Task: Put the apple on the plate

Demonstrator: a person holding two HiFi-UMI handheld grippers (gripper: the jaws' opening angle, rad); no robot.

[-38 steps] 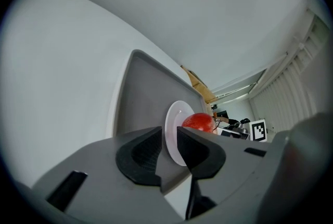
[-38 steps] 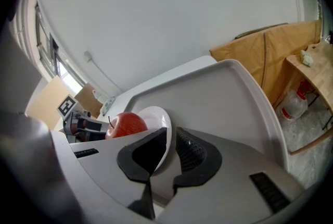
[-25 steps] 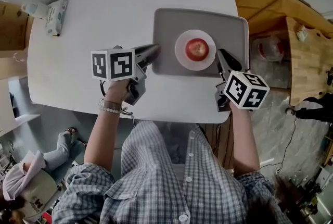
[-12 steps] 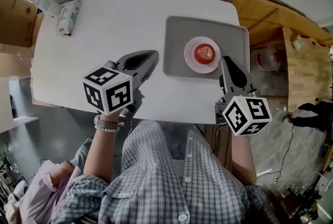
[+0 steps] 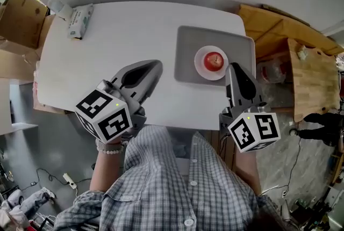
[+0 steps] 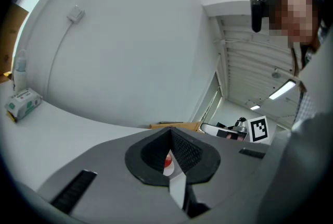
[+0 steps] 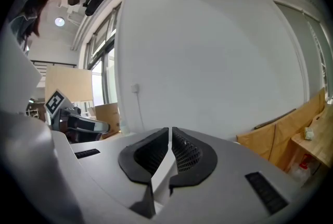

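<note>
Head view, item: apple (image 5: 214, 61) sat on plate (image 5: 200, 67), plate on tray (image 5: 187, 55). We logged right gripper (image 5: 232, 67) nearer, tip just beside plate rim; left gripper (image 5: 157, 66) well apart, leftward. Both jaw pairs pressed together, holding nothing. Round fruit, no long axis; placement probably complete.

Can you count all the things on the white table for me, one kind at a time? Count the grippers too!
Apple: 1
Plate: 1
Tray: 1
Pack of wipes: 1
Bottle, at the table's far corner: 1
Hand-held grippers: 2, the left hand-held gripper and the right hand-held gripper
Total: 7
</note>
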